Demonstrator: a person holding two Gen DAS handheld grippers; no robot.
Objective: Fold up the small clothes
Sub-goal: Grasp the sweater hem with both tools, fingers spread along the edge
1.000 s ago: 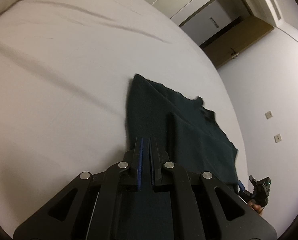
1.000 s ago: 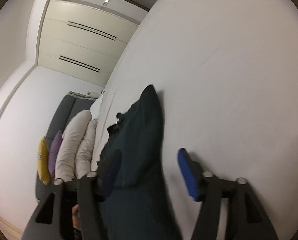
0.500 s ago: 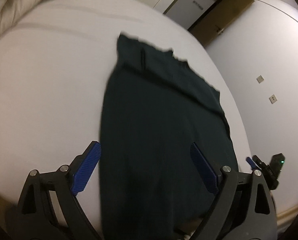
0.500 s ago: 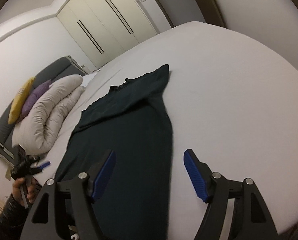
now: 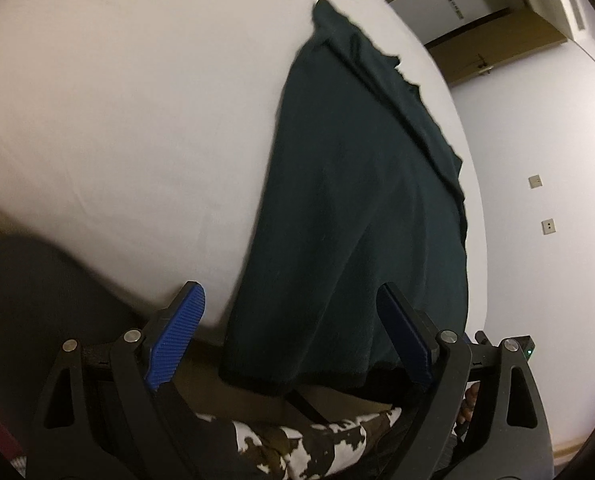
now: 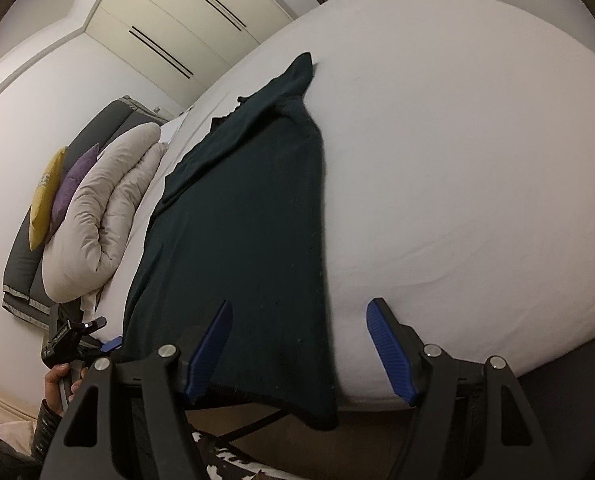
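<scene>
A dark green garment [image 5: 349, 200] lies stretched lengthwise on the white bed [image 5: 137, 120], its hem hanging over the near edge. My left gripper [image 5: 289, 292] hovers just off that edge with jaws wide apart and closing slightly; the hem's left corner shows between the blue pads [image 5: 173, 340], untouched. In the right wrist view the garment [image 6: 237, 220] runs away from me toward its collar end. My right gripper [image 6: 300, 307] stands open over the hem's right corner, its pads [image 6: 389, 344] clear of the cloth.
A rolled beige duvet [image 6: 105, 208] with yellow and purple cushions [image 6: 49, 188] lies at the bed's head. Wardrobe doors [image 6: 185, 20] stand behind, and a door [image 5: 489, 56] is at the far wall. A person's patterned trousers [image 5: 309, 444] are below the bed edge.
The left gripper, shut on the cloth a second ago, has opened and let go. Both grippers have drawn back to the near bed edge, and the garment now lies flat and stretched.
</scene>
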